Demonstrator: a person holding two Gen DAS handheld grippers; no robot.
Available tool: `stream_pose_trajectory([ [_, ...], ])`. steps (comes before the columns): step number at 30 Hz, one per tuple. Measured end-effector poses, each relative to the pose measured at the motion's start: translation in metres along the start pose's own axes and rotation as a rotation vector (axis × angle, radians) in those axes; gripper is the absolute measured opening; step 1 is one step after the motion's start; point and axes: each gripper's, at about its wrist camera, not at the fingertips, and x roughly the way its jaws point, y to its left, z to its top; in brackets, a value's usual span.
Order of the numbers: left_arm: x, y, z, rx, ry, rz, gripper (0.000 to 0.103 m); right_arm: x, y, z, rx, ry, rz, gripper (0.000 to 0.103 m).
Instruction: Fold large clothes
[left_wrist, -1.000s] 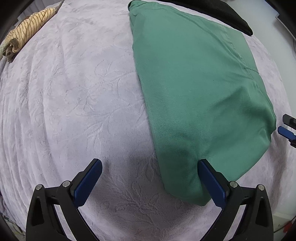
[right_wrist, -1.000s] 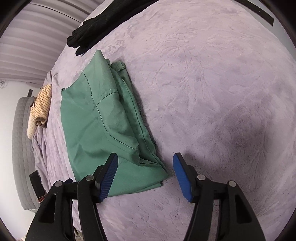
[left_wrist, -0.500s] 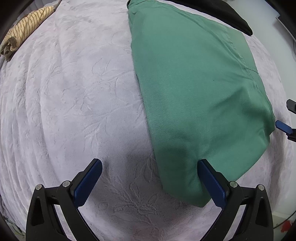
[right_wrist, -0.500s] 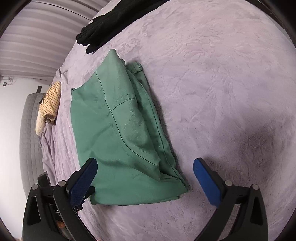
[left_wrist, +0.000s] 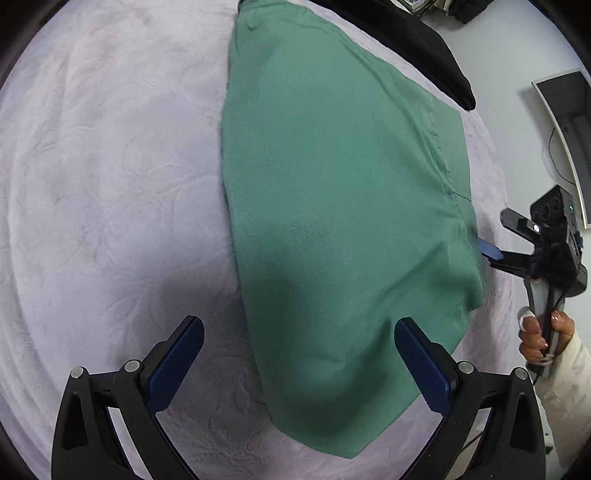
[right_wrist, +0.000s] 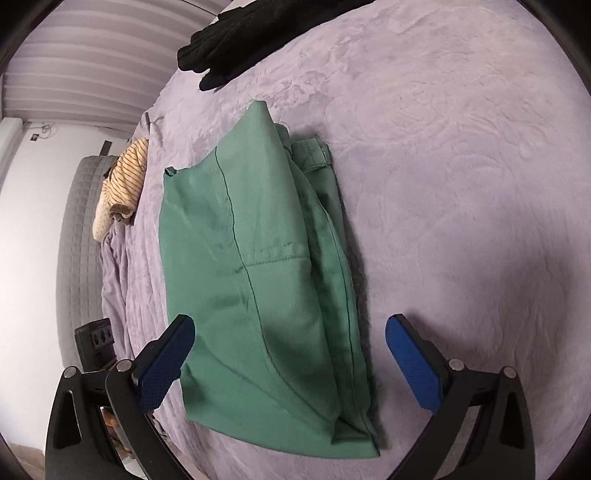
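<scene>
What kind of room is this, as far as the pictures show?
Most likely a bedroom: a wide bed under a plush lilac blanket, a grey quilted mattress edge at its side, and clothes on top, such as the folded green garment and a striped top.

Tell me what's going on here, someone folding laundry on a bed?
Yes. A person holds a two-finger gripper in each hand over a green garment lying folded on a lilac blanket. Both the left gripper and right gripper are open and grip nothing; each hovers at a near corner of the garment. The hand holding the right gripper shows in the left view. A black garment and a striped one lie farther off.
</scene>
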Motion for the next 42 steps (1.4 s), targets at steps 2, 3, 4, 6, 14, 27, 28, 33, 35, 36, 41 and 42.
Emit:
stream_pose_trajectory([
  [2, 0.015, -0.002, -0.001, -0.001, 0.036, -0.043, 0.103, 0.013, -0.007, 0.014, 0.006, 0.027, 0.03, 0.103],
  [3, 0.022, -0.005, -0.001, 0.006, 0.05, -0.053, 0.103, 0.02, -0.01, 0.02, 0.011, 0.039, 0.05, 0.103],
  [4, 0.025, -0.006, -0.004, 0.017, 0.059, -0.056, 0.103, 0.026, -0.013, 0.027, 0.016, 0.049, 0.068, 0.103],
  [6, 0.033, -0.013, -0.002, 0.035, 0.065, -0.055, 0.103, 0.039, -0.016, 0.039, 0.024, 0.063, 0.121, 0.103],
  [14, 0.028, -0.01, 0.0, 0.024, 0.038, -0.034, 0.089, 0.072, -0.006, 0.065, 0.07, 0.065, 0.193, 0.102],
  [27, -0.072, -0.015, -0.029, 0.079, -0.121, -0.196, 0.039, 0.034, 0.028, 0.028, 0.135, -0.015, 0.369, 0.02],
  [28, -0.083, -0.014, -0.035, 0.091, -0.129, -0.2, 0.039, 0.029, 0.037, 0.023, 0.125, -0.019, 0.376, 0.02],
  [33, -0.13, 0.004, -0.082, 0.13, -0.153, -0.216, 0.039, 0.01, 0.079, -0.021, 0.097, -0.05, 0.418, 0.02],
  [35, -0.151, 0.015, -0.108, 0.145, -0.146, -0.199, 0.039, 0.011, 0.093, -0.044, 0.099, -0.05, 0.434, 0.02],
  [36, -0.159, 0.022, -0.12, 0.15, -0.139, -0.187, 0.04, 0.014, 0.099, -0.055, 0.099, -0.045, 0.439, 0.02],
  [41, -0.183, 0.065, -0.188, 0.147, -0.089, -0.096, 0.04, 0.054, 0.128, -0.127, 0.134, -0.003, 0.463, 0.02],
  [42, -0.182, 0.076, -0.199, 0.136, -0.074, -0.063, 0.041, 0.065, 0.13, -0.139, 0.148, 0.01, 0.46, 0.02],
])
